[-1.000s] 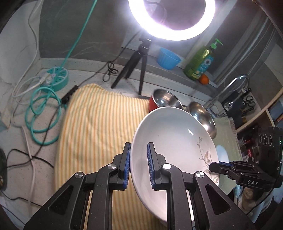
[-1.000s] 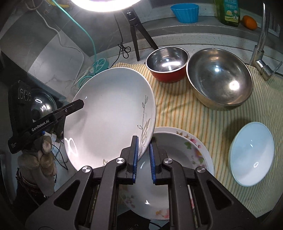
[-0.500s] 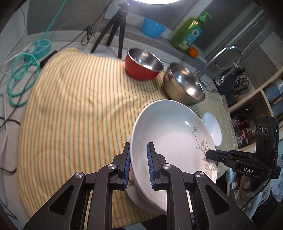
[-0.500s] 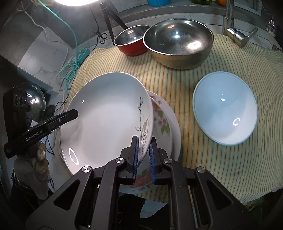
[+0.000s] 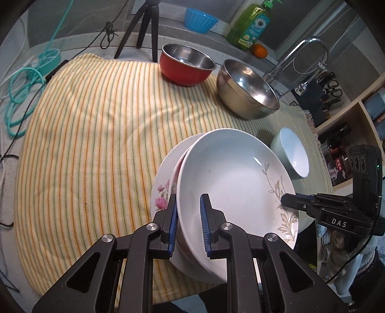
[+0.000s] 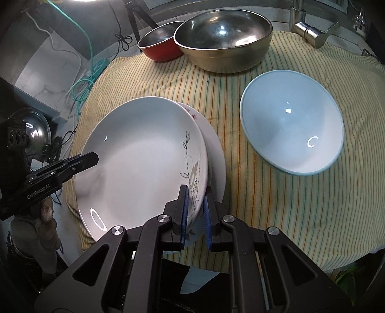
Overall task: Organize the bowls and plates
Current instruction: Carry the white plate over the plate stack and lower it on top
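A white plate with a grey leaf pattern (image 5: 231, 173) (image 6: 142, 159) is held by both grippers over a flowered plate (image 5: 163, 183) (image 6: 216, 154) on the striped cloth. My left gripper (image 5: 189, 216) is shut on its left rim. My right gripper (image 6: 195, 211) is shut on its right rim. The leaf plate sits tilted, low over the flowered plate; whether they touch I cannot tell. A light blue bowl (image 6: 291, 120) (image 5: 292, 151) stands to the right. A large steel bowl (image 5: 247, 89) (image 6: 223, 36) and a red bowl with steel inside (image 5: 187, 65) (image 6: 158, 45) stand at the back.
The yellow striped cloth (image 5: 91, 125) covers the counter. A tripod (image 5: 146, 26), teal cable (image 5: 21, 86), blue cup (image 5: 199, 20), green soap bottle (image 5: 252, 24), an orange (image 5: 259, 50) and a tap (image 5: 300, 60) lie behind. A shelf (image 5: 361, 115) is at the right.
Both grippers have lowered the leaf plate from high above the counter down onto or just over the flowered plate. The grips have not changed.
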`<state>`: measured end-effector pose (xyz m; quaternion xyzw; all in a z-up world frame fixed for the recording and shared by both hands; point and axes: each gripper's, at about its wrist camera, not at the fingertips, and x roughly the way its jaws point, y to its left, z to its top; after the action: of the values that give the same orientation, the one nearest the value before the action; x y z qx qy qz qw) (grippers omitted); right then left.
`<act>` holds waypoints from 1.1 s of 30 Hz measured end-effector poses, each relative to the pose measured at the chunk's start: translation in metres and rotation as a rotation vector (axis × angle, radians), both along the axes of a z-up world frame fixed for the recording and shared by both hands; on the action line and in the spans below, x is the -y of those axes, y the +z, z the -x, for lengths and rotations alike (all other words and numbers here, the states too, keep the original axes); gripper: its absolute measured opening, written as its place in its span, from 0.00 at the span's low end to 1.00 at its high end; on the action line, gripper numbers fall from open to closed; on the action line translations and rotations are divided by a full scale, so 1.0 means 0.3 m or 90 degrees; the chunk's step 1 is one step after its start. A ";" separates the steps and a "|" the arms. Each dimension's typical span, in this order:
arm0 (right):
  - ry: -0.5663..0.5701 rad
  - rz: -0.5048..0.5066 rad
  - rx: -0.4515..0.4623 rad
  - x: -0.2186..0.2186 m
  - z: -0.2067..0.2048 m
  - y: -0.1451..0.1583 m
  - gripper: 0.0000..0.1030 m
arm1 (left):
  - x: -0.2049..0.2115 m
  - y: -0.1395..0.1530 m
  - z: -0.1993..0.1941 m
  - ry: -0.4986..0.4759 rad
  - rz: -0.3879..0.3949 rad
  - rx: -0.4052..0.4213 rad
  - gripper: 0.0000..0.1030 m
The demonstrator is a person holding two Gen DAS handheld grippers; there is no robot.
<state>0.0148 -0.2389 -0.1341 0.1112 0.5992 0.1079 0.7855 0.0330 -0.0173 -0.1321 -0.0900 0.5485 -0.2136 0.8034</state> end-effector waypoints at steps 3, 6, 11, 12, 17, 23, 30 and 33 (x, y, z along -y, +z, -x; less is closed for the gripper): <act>0.005 0.012 0.006 -0.005 0.002 0.002 0.12 | 0.006 -0.007 0.001 -0.002 -0.009 0.000 0.15; 0.010 0.026 0.007 -0.008 0.001 0.000 0.12 | 0.015 -0.015 0.001 -0.007 -0.016 0.000 0.15; 0.021 0.039 0.001 -0.012 0.005 -0.015 0.12 | 0.032 -0.014 0.007 -0.015 -0.039 0.010 0.15; 0.023 0.042 0.003 -0.015 0.005 -0.015 0.12 | 0.034 -0.013 0.006 -0.016 -0.042 0.011 0.15; 0.027 0.045 0.003 -0.020 0.000 -0.016 0.12 | 0.041 -0.008 0.007 -0.022 -0.063 0.021 0.15; 0.032 0.057 0.004 -0.029 0.005 -0.016 0.13 | 0.053 -0.004 0.008 -0.031 -0.090 0.028 0.15; 0.037 0.064 0.004 -0.037 0.006 -0.019 0.13 | 0.069 0.000 0.014 -0.045 -0.119 0.040 0.15; 0.039 0.065 0.005 -0.036 0.004 -0.020 0.14 | 0.081 0.003 0.017 -0.054 -0.144 0.048 0.16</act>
<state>0.0136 -0.2281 -0.1400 0.0523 0.6042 0.1013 0.7886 0.0280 -0.0417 -0.1313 0.0324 0.5415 -0.1877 0.8189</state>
